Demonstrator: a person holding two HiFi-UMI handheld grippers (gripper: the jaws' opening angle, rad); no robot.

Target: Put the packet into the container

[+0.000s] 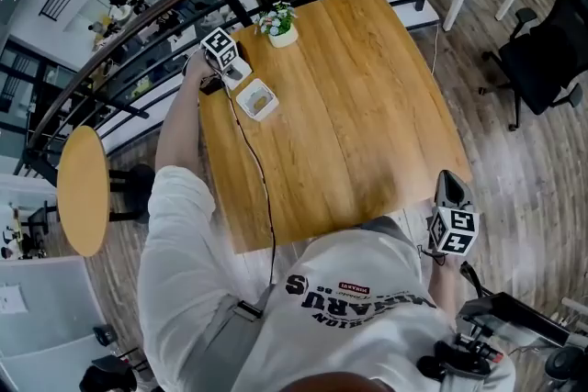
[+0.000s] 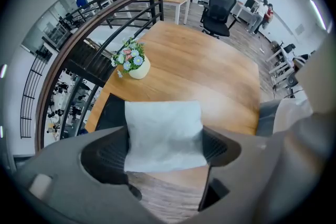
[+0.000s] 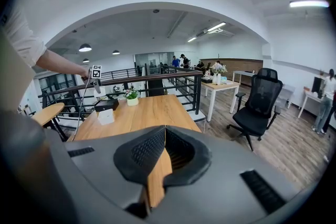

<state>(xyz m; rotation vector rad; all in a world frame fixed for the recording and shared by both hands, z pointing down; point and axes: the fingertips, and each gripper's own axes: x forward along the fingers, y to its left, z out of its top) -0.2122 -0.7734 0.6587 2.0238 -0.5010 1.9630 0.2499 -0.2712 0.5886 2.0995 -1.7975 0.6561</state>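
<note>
Gripping the packet (image 2: 163, 131) in our left tongs (image 2: 164, 148), we hover just beside the container (image 1: 248, 106), with our right tongs (image 3: 164, 136) closed, empty and well apart.

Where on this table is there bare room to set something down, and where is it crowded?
Bare: the table across its middle, right side and near edge, everything between the white container and the right claw. Crowded: the far left corner, where the flower pot, black box, container and the left claw holding the packet bunch together.
</note>
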